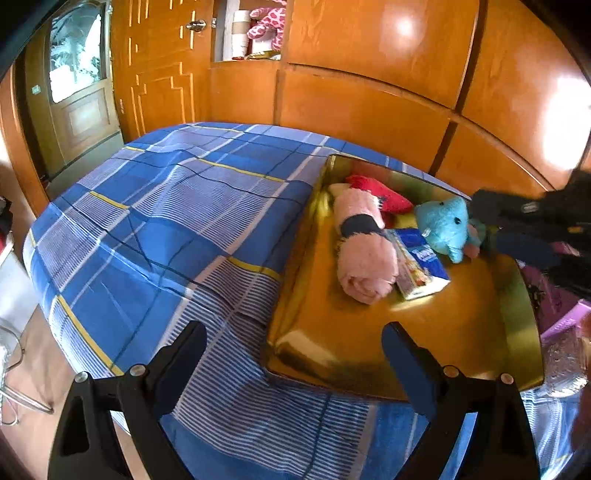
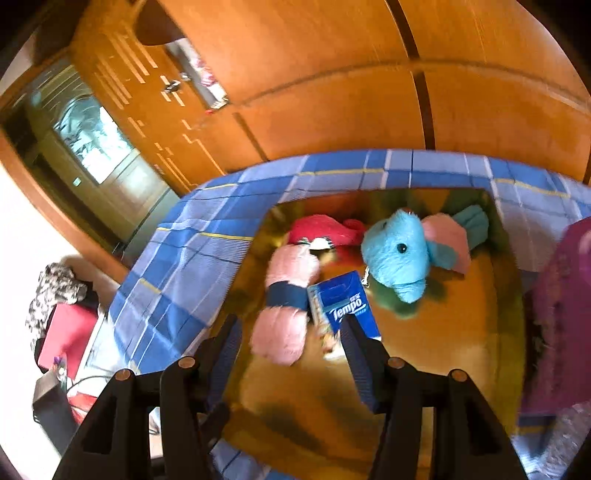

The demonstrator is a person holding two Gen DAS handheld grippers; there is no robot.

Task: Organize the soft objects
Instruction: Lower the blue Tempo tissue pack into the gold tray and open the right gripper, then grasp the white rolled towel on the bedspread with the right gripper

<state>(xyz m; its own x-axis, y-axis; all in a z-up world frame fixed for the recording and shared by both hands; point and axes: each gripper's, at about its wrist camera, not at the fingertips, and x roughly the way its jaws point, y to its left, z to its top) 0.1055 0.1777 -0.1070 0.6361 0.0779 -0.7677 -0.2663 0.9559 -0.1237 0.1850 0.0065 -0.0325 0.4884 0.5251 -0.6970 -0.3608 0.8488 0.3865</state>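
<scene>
A shiny gold box (image 1: 406, 332) (image 2: 461, 332) lies open on the blue plaid bed. Inside it lie a rolled pink towel with a dark band (image 1: 364, 251) (image 2: 286, 306), a red plush (image 1: 380, 192) (image 2: 325, 229), a blue Tempo tissue pack (image 1: 421, 262) (image 2: 343, 306) and a blue elephant plush (image 1: 445, 225) (image 2: 402, 254). My left gripper (image 1: 295, 343) is open and empty over the box's near left corner. My right gripper (image 2: 291, 339) is open and empty above the towel and tissue pack; in the left wrist view it shows as a dark shape (image 1: 517, 225) right of the elephant.
The bed (image 1: 166, 221) (image 2: 177, 258) runs left to a wooden door and wardrobe wall. A purple fuzzy item (image 2: 561, 325) (image 1: 565, 317) lies right of the box. A pink spotted plush (image 1: 269, 26) sits in a wall niche. Clutter stands on the floor at left (image 2: 62, 325).
</scene>
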